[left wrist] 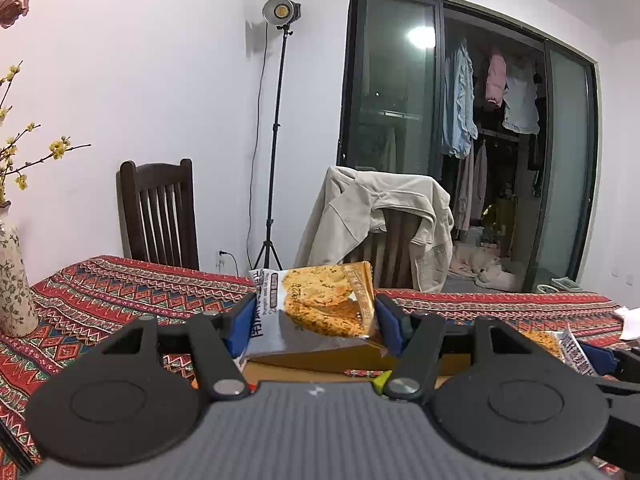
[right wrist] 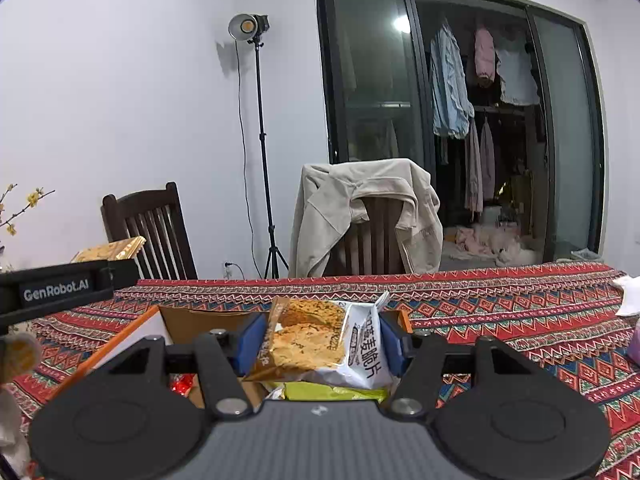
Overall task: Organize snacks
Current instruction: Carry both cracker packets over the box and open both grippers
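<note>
My left gripper (left wrist: 316, 320) is shut on a white and gold cracker packet (left wrist: 320, 304), its blue pads pressing on both sides. It hangs over an open cardboard box (left wrist: 360, 364) on the patterned tablecloth. My right gripper (right wrist: 322, 338) is shut on a similar cracker packet (right wrist: 328, 340), held above the same box (right wrist: 192, 320). A green packet (right wrist: 332, 392) and a red wrapper (right wrist: 182, 382) lie inside the box. The right wrist view shows the left gripper's gold packet (right wrist: 112, 250) at the far left. The left wrist view shows the right one's packet (left wrist: 560, 344) at the far right.
A flowered vase (left wrist: 14, 280) with yellow blossoms stands at the table's left end. White tissue (right wrist: 628, 292) lies at the right end. Behind the table (right wrist: 520, 320) are a dark wooden chair (left wrist: 160, 216), a chair draped with a beige jacket (left wrist: 376, 216) and a light stand (left wrist: 276, 140).
</note>
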`<state>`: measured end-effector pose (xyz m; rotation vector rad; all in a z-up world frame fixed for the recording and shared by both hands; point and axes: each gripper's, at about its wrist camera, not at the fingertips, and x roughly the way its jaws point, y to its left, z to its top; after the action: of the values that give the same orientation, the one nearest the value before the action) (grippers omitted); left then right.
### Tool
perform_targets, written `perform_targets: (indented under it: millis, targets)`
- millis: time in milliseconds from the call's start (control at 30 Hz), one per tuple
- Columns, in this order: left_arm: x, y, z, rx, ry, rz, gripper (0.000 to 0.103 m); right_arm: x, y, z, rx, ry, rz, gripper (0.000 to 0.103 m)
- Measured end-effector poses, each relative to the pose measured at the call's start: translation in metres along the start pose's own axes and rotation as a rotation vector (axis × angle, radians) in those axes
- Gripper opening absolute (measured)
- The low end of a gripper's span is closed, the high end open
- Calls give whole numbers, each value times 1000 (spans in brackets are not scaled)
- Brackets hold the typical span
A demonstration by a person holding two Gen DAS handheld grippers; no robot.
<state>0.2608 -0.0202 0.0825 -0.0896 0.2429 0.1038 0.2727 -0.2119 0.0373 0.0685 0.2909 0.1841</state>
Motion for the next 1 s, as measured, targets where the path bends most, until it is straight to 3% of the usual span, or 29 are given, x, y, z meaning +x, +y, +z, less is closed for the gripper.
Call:
perform_targets:
  millis: [300,400,467,533,600,1000]
  targets:
    - [12,-7,-20,60,23,-6,65,17,-7,-15,7,43,33,60]
    - [11,-4,-21,42,16,4,80,17,-7,-18,9,51,28,75]
    - [9,0,-22,26,5,-5,92,16,-9,-19,20,50,36,79]
    - [8,2,-24,16,-6,-5,103,16,-10,-19,34,58,45,97]
    - [6,3,-24,2,-23,3,103,14,-10,-20,31,52,33,103]
    - [1,3,-20,-15,-31,-2,103,8,-8,-17,30,46,24,103]
